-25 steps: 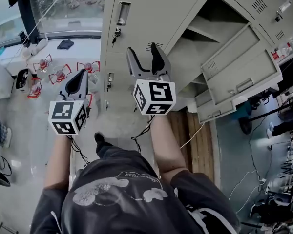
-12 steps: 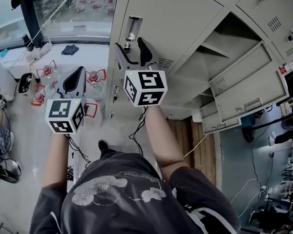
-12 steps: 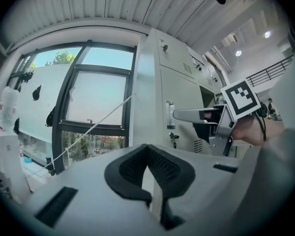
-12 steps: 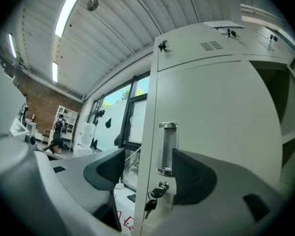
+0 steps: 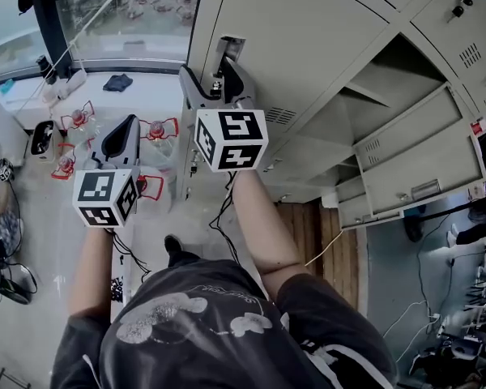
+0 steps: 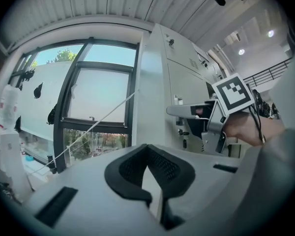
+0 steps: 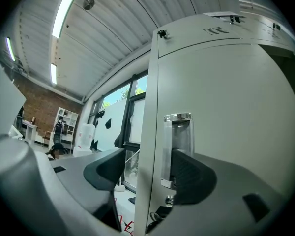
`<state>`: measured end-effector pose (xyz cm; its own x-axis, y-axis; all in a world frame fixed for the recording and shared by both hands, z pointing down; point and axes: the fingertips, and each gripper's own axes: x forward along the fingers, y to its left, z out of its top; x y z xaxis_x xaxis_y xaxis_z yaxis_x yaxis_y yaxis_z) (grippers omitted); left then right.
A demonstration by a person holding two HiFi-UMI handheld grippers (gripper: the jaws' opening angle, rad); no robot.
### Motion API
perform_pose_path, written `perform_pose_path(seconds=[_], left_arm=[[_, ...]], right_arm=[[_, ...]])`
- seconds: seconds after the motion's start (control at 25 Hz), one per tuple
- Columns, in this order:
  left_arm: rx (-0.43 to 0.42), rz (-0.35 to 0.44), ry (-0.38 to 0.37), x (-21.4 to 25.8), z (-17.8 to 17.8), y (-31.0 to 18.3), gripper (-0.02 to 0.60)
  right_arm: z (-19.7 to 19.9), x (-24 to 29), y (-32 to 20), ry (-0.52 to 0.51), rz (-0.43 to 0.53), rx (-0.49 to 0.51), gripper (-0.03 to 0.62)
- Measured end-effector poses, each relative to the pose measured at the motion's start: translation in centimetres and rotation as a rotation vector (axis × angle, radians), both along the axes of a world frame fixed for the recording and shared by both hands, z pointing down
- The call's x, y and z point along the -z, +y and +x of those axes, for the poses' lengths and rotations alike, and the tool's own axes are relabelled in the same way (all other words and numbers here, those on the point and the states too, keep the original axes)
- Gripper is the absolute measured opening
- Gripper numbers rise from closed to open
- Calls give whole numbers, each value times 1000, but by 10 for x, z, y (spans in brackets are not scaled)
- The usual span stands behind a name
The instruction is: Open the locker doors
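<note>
1. The right gripper [image 5: 206,67] [image 7: 147,156], fingers [image 7: 191,176] spread, straddles the left edge of the closed grey metal locker door [image 5: 308,39] [image 7: 226,107] at its chrome recessed handle [image 5: 227,51] [image 7: 177,141].
2. The left gripper [image 5: 126,128] [image 6: 150,171], fingers pressed together, hangs empty, nearer and left.

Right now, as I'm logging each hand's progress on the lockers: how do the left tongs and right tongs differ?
The left tongs have their jaws together on nothing; the right tongs have theirs apart, straddling the closed locker door edge beside its handle. The left tongs face the window; the right tongs face that door. Neither is clamped on anything.
</note>
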<state>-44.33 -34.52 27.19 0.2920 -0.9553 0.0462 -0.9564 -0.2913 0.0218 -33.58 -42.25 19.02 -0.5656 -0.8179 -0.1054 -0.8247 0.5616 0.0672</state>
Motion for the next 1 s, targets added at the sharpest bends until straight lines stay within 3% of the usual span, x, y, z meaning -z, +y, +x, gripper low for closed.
perform_pose_path(seconds=[0.28, 0.44, 0.56, 1.0], left_arm=[[-1, -17, -3, -5, -11, -15, 9], [-6, -16, -12, -7, -16, -31, 9], [-15, -9, -13, -8, -17, -37, 9], [-60, -35, 19, -16, -19, 8, 9]], right_arm=[[0, 4, -3, -9, 47, -63, 290], [-1, 3, -2, 27, 58, -46, 290], [-1, 3, -1, -3, 40, -33, 290], [9, 2, 33, -30, -23, -149, 266]])
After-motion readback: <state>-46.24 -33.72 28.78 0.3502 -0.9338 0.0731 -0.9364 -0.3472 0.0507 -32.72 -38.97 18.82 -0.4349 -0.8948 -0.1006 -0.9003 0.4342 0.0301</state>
